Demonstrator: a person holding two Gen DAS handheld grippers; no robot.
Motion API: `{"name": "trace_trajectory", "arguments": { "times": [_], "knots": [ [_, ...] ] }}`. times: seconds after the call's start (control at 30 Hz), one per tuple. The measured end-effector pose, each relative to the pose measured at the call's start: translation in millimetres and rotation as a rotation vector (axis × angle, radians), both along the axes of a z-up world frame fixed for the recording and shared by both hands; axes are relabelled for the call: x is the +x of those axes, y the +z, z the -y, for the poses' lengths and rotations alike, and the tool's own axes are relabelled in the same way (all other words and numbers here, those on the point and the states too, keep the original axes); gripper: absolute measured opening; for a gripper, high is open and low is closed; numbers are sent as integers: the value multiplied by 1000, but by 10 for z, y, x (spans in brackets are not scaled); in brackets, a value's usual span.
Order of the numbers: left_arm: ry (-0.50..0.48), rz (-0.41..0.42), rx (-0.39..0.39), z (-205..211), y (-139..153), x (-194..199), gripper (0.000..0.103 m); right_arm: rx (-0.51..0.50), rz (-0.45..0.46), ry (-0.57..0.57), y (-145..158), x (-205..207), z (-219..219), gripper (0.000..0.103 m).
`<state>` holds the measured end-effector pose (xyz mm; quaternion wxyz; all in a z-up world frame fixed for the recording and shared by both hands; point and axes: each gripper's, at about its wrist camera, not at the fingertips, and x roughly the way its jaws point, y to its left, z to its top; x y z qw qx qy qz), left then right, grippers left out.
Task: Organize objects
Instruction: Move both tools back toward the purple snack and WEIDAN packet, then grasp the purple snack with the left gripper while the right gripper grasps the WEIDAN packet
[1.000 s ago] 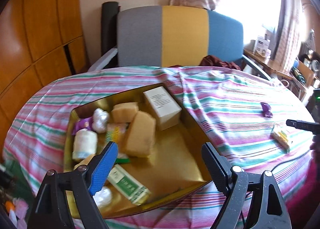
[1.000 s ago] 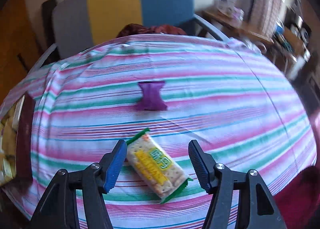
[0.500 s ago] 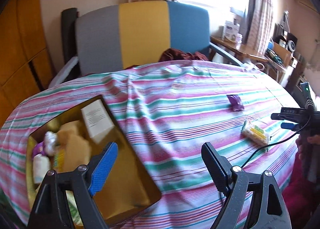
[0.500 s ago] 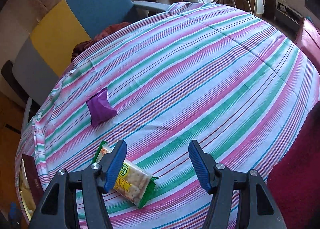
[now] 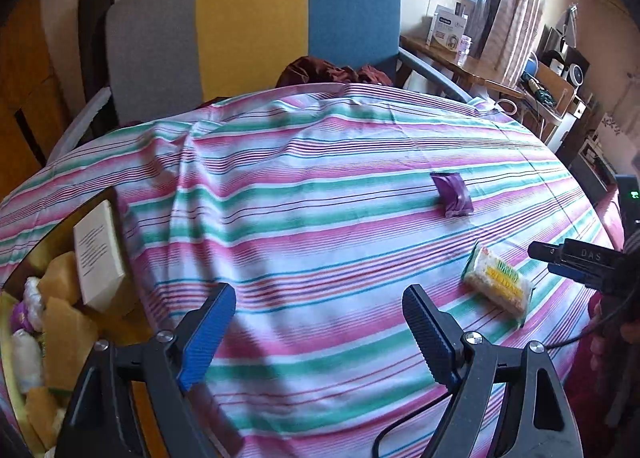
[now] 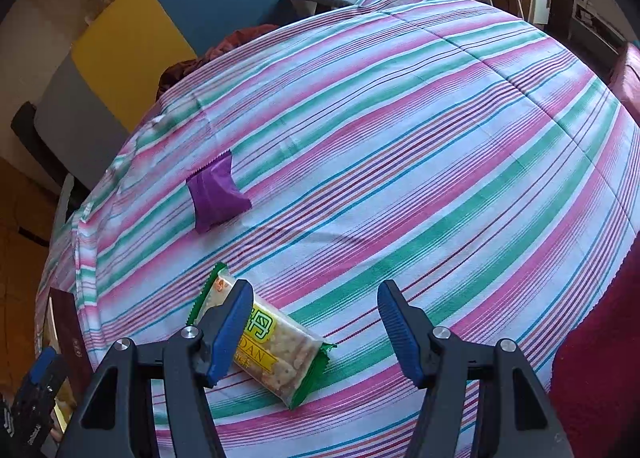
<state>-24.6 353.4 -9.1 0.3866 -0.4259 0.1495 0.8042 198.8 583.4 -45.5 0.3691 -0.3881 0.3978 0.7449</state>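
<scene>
A cracker packet [image 6: 276, 342] with green ends lies on the striped tablecloth [image 6: 400, 137]; it also shows in the left wrist view [image 5: 498, 284]. A purple sachet [image 6: 216, 193] lies farther back and shows in the left wrist view [image 5: 452, 193] too. My right gripper [image 6: 314, 332] is open and empty, its left finger over the packet's left end. My left gripper [image 5: 318, 328] is open and empty above bare cloth. A gold tray [image 5: 36, 234] at the left holds a white box [image 5: 98, 250], sponges [image 5: 66, 338] and small wrapped items.
A grey, yellow and blue chair [image 5: 252, 33] stands behind the table with dark red cloth [image 5: 332, 71] on its seat. A cluttered wooden side table [image 5: 472, 65] is at the back right. The tray's dark edge [image 6: 70, 334] shows at the left of the right wrist view.
My left gripper has swung right, away from the tray and toward the packet and sachet. My right gripper has turned and shifted right, so the packet now sits under its left finger.
</scene>
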Motion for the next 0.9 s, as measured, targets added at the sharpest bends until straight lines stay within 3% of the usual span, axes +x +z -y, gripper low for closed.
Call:
{"name": "trace_trajectory", "arguments": {
  "times": [0.13,0.5,0.63,0.8,0.83,0.9],
  "knots": [
    [-61,10,-1,-394,-10,24,85,1,-49,-64,94,133,-77,66],
    [-151,139,-16,-1556,-215,39,81,-35,-124,-53,83,158,-100,66],
    [-185,133,-32,-1966,-325,70,79,-30,-136,-43,93,145,-87,66],
    [-161,168,-70,-2327,-568,6,79,-32,-145,-38,88,148,-91,66],
    [-157,172,-68,-2360,-609,-11,76,-37,-146,-36,76,140,-97,66],
    [-167,153,-80,-2426,-700,-28,57,-49,-143,-27,51,126,-101,66]
  ]
}}
